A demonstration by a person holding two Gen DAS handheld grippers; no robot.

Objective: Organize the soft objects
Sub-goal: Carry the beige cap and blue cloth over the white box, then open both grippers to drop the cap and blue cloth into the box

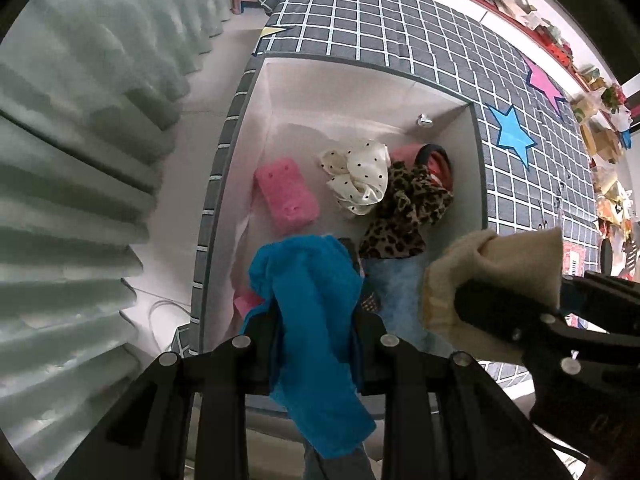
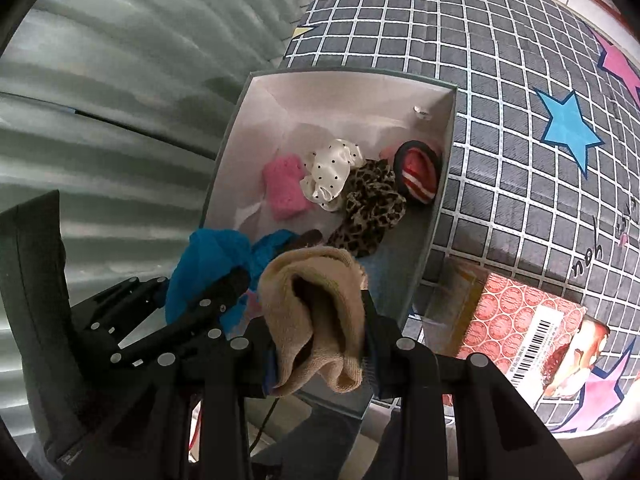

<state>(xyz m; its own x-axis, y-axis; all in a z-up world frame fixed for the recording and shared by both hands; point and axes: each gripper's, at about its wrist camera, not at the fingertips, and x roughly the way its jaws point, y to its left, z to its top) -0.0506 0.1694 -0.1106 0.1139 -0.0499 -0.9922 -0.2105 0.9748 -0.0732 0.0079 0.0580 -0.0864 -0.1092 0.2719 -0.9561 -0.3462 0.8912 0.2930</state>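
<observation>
While four soft items already lie in the box (image 2: 436,216) at the bed's (image 1: 400,40) edge, I log my left gripper (image 1: 316,320) clamping a blue cloth (image 1: 312,320), right gripper (image 2: 320,320) clamping a beige sock (image 2: 316,320); both above it, undropped.

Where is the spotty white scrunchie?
The spotty scrunchie lies inside the box, near the middle in both views, between the pink sponge and the leopard scrunchie, touching the leopard one.
</observation>
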